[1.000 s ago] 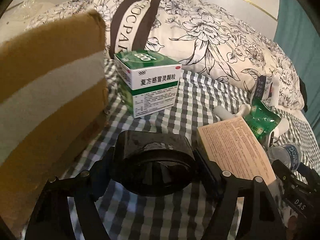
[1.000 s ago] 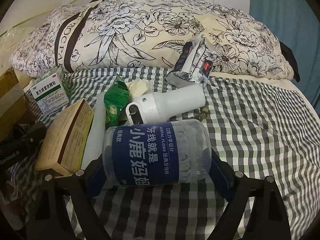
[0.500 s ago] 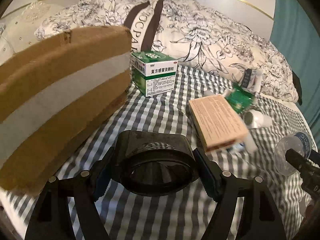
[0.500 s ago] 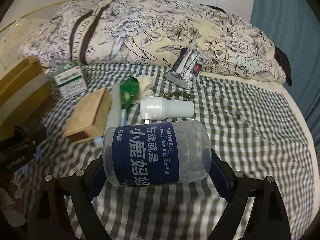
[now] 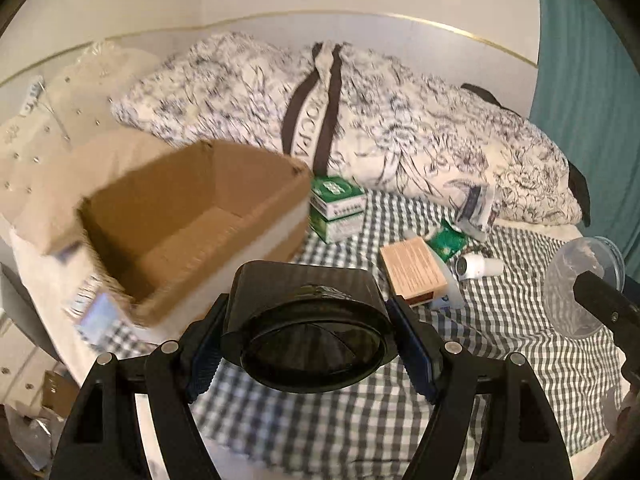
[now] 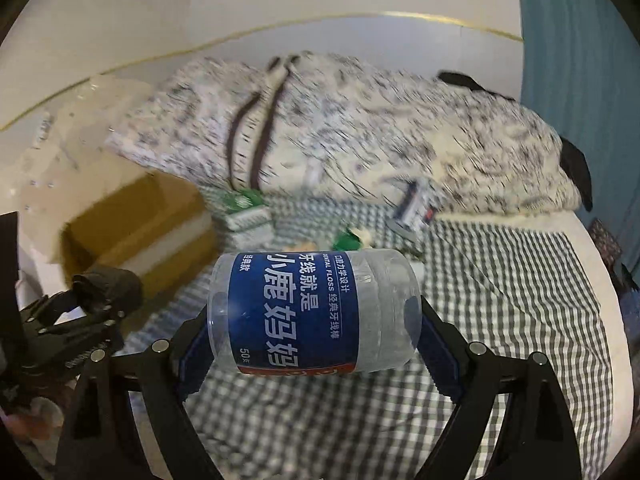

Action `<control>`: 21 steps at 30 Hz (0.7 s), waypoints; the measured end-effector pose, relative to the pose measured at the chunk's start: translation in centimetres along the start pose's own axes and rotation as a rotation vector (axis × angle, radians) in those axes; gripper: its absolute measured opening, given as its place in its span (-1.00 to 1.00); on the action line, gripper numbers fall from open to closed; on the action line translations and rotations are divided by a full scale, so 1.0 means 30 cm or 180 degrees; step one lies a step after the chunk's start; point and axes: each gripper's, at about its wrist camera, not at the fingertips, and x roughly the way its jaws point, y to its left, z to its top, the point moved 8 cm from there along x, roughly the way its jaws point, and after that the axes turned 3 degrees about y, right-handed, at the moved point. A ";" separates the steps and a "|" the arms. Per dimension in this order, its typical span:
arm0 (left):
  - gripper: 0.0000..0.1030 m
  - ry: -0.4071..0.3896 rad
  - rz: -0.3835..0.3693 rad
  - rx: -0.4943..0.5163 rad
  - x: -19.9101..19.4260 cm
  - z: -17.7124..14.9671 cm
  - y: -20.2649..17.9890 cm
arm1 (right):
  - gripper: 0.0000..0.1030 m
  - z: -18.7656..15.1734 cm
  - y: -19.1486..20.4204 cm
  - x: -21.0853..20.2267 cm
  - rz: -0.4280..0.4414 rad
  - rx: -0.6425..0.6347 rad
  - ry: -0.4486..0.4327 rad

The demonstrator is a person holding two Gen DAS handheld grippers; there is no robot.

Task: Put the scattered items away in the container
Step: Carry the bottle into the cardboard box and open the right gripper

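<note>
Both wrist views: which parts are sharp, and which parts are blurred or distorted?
Left wrist view: the black holder in the left gripper is sharp; the cardboard box is smeared; the fisheye curves the headboard line. Right wrist view: the floss jar in the right gripper is sharp; the floral pillow is streaked by motion blur.

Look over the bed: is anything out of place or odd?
Yes. A green medicine box, tan carton, green sachet, white cylinder and tissue pack lie scattered on the checked sheet, outside the open cardboard box. Nothing looks spilled or damaged.
</note>
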 end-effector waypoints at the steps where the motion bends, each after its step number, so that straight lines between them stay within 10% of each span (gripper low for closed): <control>1: 0.52 -0.0019 0.0023 -0.0002 -0.028 0.006 0.021 | 0.72 0.005 0.024 -0.020 0.0029 -0.0010 -0.0032; 21: 0.52 -0.0098 0.0410 -0.0091 -0.032 0.177 0.452 | 0.72 0.221 0.562 0.017 0.0826 -0.0226 -0.0201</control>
